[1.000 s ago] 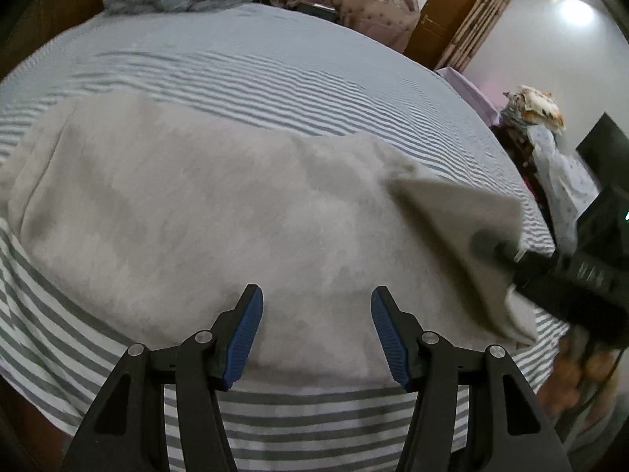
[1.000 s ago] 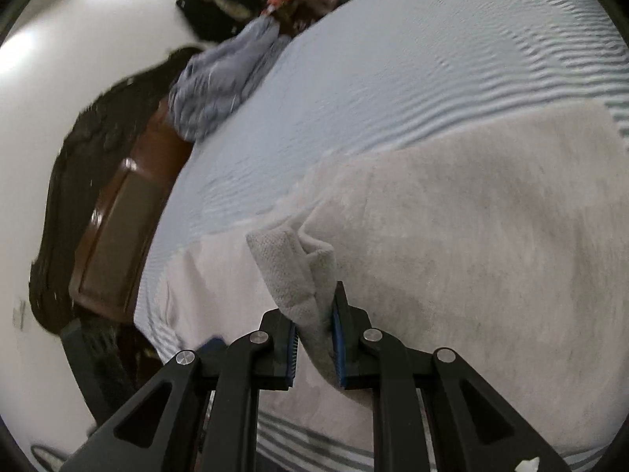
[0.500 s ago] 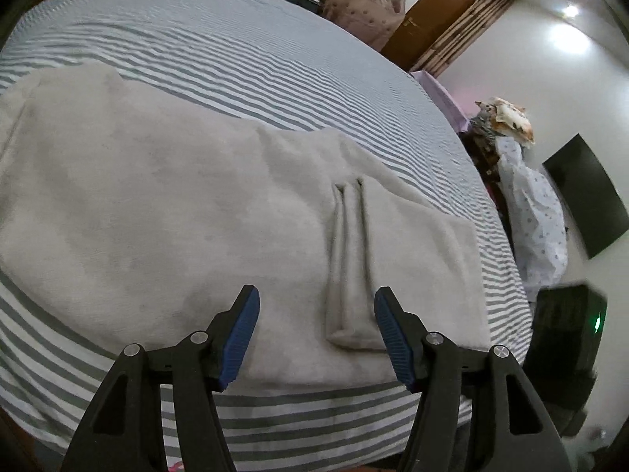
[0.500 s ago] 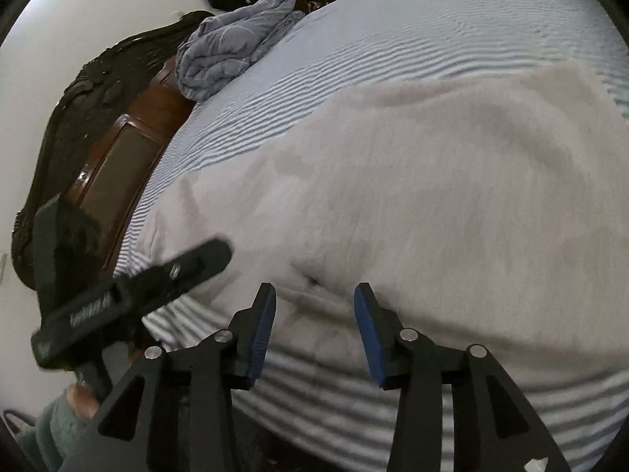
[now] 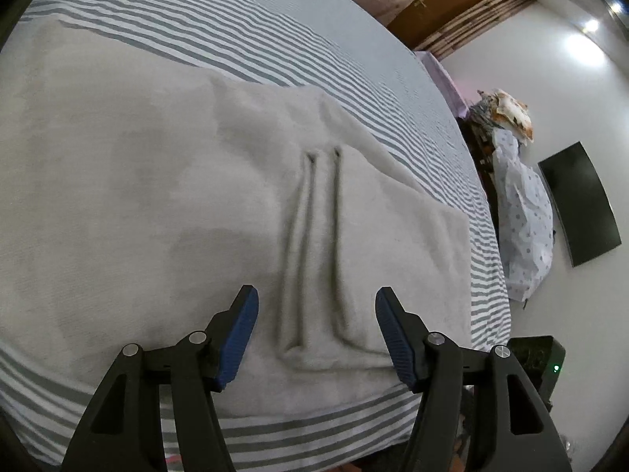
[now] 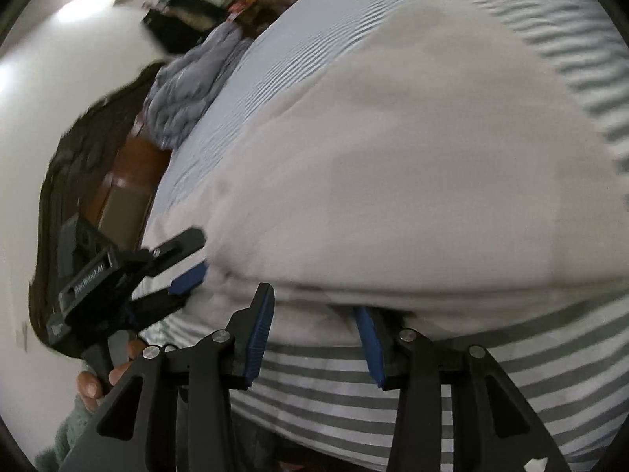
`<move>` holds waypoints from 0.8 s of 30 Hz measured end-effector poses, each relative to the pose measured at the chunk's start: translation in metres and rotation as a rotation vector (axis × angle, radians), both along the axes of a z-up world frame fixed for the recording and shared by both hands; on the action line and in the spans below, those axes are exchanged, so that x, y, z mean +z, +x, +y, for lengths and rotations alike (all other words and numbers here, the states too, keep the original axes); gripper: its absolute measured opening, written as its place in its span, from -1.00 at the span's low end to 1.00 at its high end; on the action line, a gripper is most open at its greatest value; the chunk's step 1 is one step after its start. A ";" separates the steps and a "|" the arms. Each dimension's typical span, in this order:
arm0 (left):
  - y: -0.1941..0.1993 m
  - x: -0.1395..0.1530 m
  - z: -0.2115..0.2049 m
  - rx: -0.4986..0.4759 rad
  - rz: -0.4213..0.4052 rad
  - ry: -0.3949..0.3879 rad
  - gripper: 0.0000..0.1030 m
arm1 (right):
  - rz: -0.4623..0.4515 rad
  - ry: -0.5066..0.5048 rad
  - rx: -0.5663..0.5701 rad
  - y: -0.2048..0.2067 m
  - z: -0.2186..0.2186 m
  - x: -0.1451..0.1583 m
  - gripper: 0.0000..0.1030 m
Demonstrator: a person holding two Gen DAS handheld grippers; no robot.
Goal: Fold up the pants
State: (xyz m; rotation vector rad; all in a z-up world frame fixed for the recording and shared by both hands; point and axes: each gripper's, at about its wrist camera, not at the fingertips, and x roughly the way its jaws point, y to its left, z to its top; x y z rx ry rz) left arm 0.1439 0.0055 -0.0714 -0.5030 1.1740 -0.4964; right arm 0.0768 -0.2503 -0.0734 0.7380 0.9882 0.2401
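Nearest in the left wrist view: left gripper with jaws standing apart, blue pads clear of the cloth, poised over the near edge of the bed. Between and just beyond the pads, a narrow raised fold of the pale grey pants, running from the near hem away toward the middle of the bed. Pants spread flat across the striped sheet, reaching close to the bed's near edge and nearly to its right edge. Beyond the pants, bare grey-and-white stripes up to the far edge. Past the right edge, a spotted cloth heap, a dark screen on the white wall, a brown door farther back.

In the right wrist view: right gripper parted after its jaws have just been opening, nothing pinched, its right pad tucked just under the overhanging near hem of the pants. At the lower left, the left gripper again, held by a hand, fingertips at the pants' left corner. Farther off, a crumpled blue-grey blanket at the far left corner, by the dark wooden headboard. View blurred.
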 end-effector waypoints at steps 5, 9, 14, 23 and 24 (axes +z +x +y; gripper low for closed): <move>0.007 0.000 -0.024 0.000 0.015 0.031 0.22 | -0.018 0.020 -0.146 -0.020 -0.058 0.001 -0.23; 0.009 0.000 -0.038 -0.006 0.003 0.089 0.08 | -0.011 0.131 -0.238 -0.030 -0.096 -0.007 -0.37; 0.003 0.005 -0.048 -0.007 -0.039 0.199 -0.47 | 0.014 0.138 -0.275 -0.034 -0.103 -0.016 -0.77; -0.011 -0.002 -0.054 -0.013 -0.050 0.194 -0.62 | -0.023 -0.003 -0.278 -0.033 -0.107 0.008 -0.82; -0.009 -0.004 -0.055 -0.014 -0.053 0.194 -0.62 | -0.014 -0.006 -0.279 -0.036 -0.109 0.004 -0.82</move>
